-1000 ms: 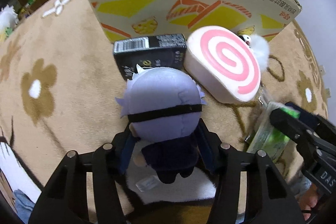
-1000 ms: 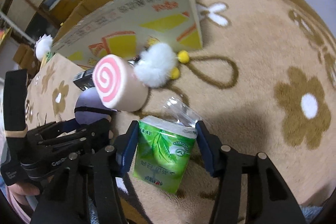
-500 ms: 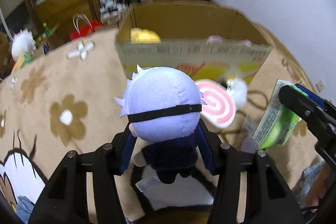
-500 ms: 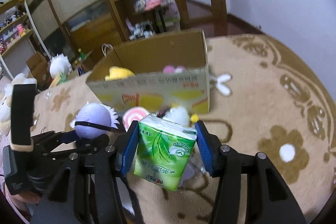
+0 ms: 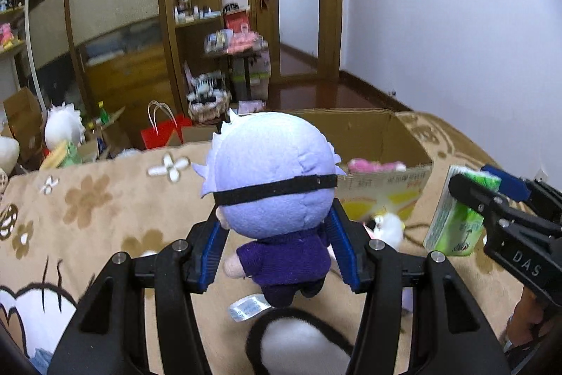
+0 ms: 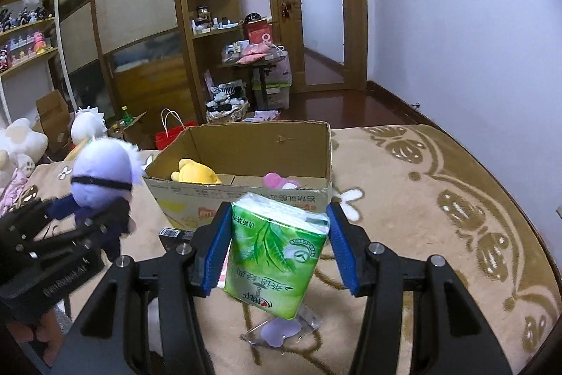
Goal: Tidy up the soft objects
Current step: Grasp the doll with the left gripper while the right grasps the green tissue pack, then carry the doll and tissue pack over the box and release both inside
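Inside cardboard box (image 6: 246,150): yellow plush (image 6: 196,173); pink plush (image 6: 277,180)

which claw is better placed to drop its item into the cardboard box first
Right, probably. The right claw holds the green tissue pack directly in front of the cardboard box opening. The left claw, holding the plush doll, sits off toward the box's left corner.

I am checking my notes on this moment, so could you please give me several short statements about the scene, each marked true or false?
1. The left gripper holds a lilac-haired plush doll with a black blindfold. True.
2. The right gripper is empty. False: it clamps a green tissue pack.
3. The open cardboard box contains a yellow plush toy. True.
4. The box is closed. False: its top is open.
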Available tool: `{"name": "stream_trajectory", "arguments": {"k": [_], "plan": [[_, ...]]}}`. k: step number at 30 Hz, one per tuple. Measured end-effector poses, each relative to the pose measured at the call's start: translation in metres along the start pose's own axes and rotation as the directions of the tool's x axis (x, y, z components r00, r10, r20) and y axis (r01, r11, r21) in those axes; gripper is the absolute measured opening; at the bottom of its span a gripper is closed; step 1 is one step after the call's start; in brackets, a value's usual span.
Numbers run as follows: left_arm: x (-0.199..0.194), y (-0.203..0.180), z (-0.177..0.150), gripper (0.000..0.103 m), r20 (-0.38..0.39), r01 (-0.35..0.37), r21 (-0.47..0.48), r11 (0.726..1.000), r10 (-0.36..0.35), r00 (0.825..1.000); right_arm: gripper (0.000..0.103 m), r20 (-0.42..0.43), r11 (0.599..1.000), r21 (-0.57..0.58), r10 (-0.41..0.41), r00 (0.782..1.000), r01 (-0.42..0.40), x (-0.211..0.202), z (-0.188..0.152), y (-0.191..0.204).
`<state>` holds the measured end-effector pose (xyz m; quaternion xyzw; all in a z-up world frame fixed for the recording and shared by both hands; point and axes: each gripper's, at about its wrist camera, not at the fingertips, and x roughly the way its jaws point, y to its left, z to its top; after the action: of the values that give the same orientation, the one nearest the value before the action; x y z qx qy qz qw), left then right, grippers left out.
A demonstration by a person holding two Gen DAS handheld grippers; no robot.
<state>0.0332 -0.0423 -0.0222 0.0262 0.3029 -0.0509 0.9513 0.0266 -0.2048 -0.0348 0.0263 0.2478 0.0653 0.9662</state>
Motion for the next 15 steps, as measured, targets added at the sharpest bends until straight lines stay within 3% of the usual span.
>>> {"name": "stream_trajectory", "arguments": {"k": [7,15], "plan": [[0.002,0.008,0.02,0.054,0.094,-0.031,0.027,0.999,0.028,0.995,0.056,0.073,1.0,-0.021,-0.017,0.997,0.018,-0.003,0.015,0.0],[0.015,0.01,0.04,0.054,0.132,-0.033,0.035,0.999,0.028,0.991,0.056,0.113,0.997,-0.068,-0.024,0.993,0.032,0.002,0.033,0.013]]}}
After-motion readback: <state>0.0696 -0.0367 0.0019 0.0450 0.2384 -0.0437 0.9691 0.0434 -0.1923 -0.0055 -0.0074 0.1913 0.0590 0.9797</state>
